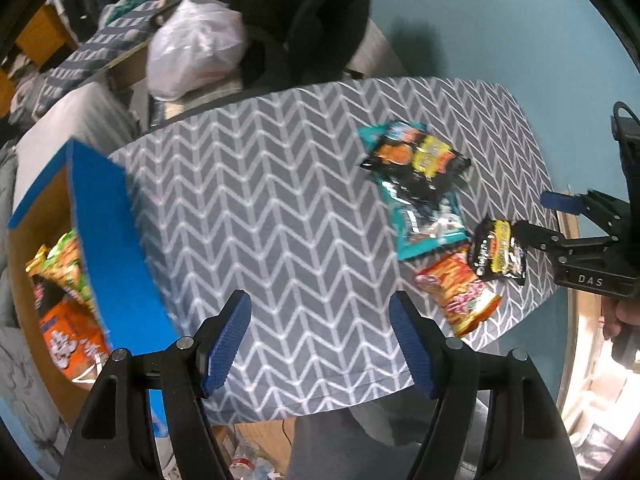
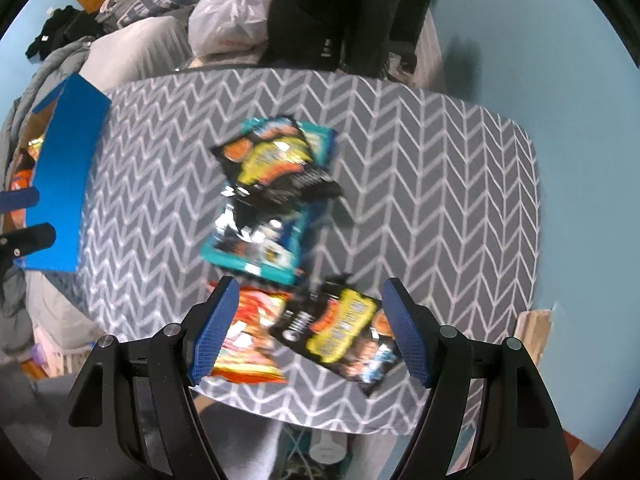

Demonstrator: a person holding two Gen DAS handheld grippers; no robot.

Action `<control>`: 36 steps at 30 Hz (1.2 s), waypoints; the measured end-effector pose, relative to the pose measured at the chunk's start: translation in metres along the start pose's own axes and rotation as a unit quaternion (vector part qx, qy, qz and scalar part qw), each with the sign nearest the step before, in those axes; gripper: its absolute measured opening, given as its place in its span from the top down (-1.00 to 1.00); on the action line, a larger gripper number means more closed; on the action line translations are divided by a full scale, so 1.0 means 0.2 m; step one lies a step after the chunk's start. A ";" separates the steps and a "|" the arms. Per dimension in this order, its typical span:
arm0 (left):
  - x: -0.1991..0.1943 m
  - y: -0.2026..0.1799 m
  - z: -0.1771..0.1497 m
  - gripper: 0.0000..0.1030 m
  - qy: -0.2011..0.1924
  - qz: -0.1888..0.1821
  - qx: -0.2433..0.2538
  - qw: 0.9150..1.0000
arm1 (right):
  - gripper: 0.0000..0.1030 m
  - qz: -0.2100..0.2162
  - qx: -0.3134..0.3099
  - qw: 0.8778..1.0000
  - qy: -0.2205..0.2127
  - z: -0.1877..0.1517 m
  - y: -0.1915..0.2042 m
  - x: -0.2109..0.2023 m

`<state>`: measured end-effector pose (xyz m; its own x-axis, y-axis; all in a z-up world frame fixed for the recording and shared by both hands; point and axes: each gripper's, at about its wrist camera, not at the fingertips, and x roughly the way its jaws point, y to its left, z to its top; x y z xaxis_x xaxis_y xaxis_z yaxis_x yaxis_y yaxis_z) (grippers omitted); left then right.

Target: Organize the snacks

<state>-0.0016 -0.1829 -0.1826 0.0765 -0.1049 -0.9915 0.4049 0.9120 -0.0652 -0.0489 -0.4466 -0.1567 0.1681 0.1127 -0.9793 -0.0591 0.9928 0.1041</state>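
Note:
Several snack bags lie on a grey chevron-cloth table [image 1: 260, 200]. A black-and-yellow bag [image 2: 276, 164] lies on a teal bag [image 2: 260, 240]. Nearer, an orange-red bag [image 2: 252, 340] and a second black-and-yellow bag [image 2: 340, 336] lie side by side. My right gripper [image 2: 308, 332] is open, low over these two bags, with nothing between its fingers. My left gripper [image 1: 320, 344] is open and empty over bare cloth. A blue-sided box [image 1: 108, 240] at the table's left holds several snack bags [image 1: 68, 304]. The right gripper [image 1: 532, 216] shows at the right in the left wrist view.
The table's front edge is close below both grippers. Behind the table stand a white plastic bag [image 2: 228, 24], dark hanging clothes [image 2: 344, 8] and a grey-covered bed. A blue wall is at the right. Clutter lies on the floor under the table.

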 end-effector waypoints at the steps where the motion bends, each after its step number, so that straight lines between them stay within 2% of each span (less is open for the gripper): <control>1: 0.01 -0.03 0.01 -0.42 0.004 -0.001 0.004 1.000 | -0.45 0.003 -0.002 1.000 -0.001 -0.01 -0.03 0.01; 7: 0.11 -0.19 0.05 -0.42 0.018 0.002 0.031 0.999 | -0.45 0.020 -0.013 1.000 0.012 -0.04 -0.15 0.12; 17: 0.25 -0.25 0.06 -0.42 0.048 0.013 0.000 0.999 | -0.45 0.071 -0.031 0.996 0.043 -0.04 -0.22 0.32; 24: 0.28 -0.28 0.07 -0.42 0.058 0.008 -0.004 0.998 | -0.45 0.094 -0.002 0.994 0.063 -0.13 -0.29 0.36; 31: 0.31 -0.32 0.09 -0.42 0.064 0.002 0.010 0.998 | -0.47 0.097 0.012 0.992 0.074 -0.30 -0.30 0.33; 36: 0.30 -0.36 0.10 -0.43 0.063 -0.002 0.026 0.998 | -0.48 0.075 0.008 0.995 0.064 -0.39 -0.23 0.31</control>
<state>-0.0076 -0.2632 -0.2353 -0.0386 -0.0544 -0.9978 0.4519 0.8896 -0.0660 -0.1133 -0.4878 -0.2352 0.0310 0.2549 -0.9665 -0.0584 0.9657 0.2528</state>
